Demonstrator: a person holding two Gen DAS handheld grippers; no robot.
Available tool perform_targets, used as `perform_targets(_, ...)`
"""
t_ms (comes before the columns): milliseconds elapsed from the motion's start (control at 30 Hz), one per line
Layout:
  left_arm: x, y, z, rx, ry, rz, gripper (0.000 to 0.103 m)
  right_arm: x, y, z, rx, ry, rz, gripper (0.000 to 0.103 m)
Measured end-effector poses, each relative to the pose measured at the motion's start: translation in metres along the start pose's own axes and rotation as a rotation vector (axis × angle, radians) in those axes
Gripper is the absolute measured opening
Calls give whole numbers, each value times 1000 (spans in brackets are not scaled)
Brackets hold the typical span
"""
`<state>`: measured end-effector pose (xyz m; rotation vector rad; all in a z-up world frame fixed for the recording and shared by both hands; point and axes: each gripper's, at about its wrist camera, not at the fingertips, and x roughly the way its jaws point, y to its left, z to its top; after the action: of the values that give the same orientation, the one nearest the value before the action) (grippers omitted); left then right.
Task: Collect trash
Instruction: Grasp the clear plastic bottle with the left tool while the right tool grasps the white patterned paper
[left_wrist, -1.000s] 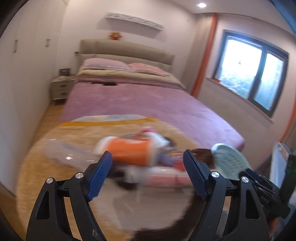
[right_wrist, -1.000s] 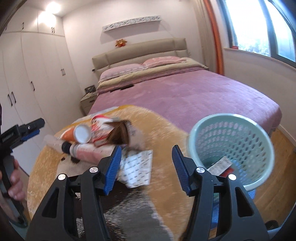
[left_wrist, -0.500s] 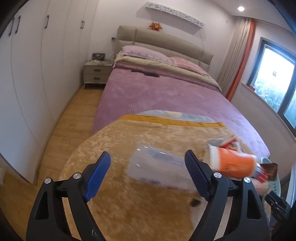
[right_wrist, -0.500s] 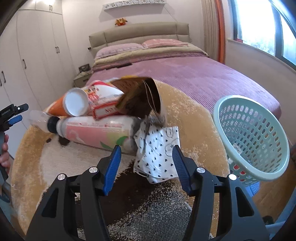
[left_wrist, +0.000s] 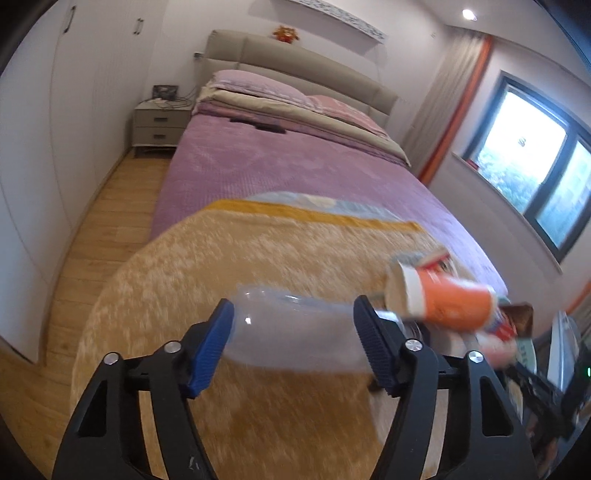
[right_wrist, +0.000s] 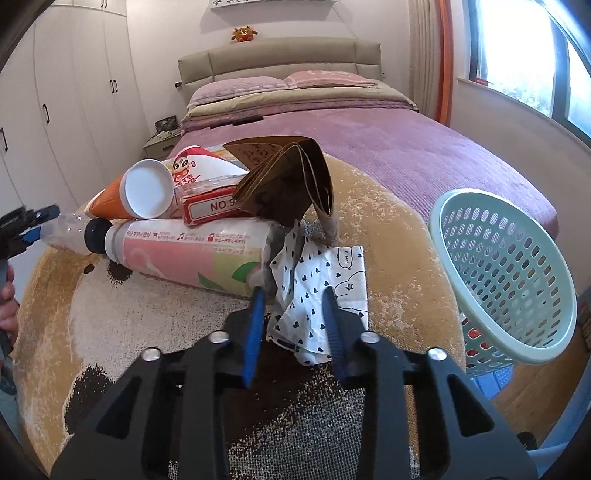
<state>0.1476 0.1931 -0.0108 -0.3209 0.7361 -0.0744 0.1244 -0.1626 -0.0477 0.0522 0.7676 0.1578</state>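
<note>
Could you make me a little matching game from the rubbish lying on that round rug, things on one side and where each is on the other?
Things:
1. clear plastic bottle
2. heart-print paper
3. orange cup
4. green basket

Places:
A. standing at the rug's right edge
B. between the left gripper's closing jaws
C. lying on its side atop the pile, open mouth toward the right camera
D. between the right gripper's closing jaws

Pairs: 1-B, 2-D, 3-C, 4-A
</note>
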Motion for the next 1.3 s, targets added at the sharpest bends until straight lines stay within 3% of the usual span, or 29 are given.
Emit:
perform_targets(467, -62, -52, -94, 88, 106, -171, 65, -2, -8, -2, 23, -6, 28, 23)
perform_targets(600, -76, -70, -101, 158, 113, -225, 67, -4, -9, -2, 29, -15, 29, 23)
perform_targets(733, -90, -81, -97, 213, 69, -239, 77, -5, -13, -3, 46, -21, 41, 24)
perform_targets(833, -85, -90, -91, 244, 32, -145, 85, -8, -18, -3, 66, -33, 51, 24)
perform_targets(967, -44, -105, -85, 290, 70, 98, 86, -12, -25, -4, 98, -49, 69, 24)
perform_targets(1033, -21, -114, -85, 327, 89, 179, 86, -12, -31, -5, 128, -43, 76, 37)
perform_targets(1133, 0, -121, -86, 369, 122, 215, 86, -14, -39, -6, 161, -38, 101, 49)
perform_targets(1300, 24, -129, -86, 400, 167, 287, 76, -14, -28, -7, 102, -13, 109, 51)
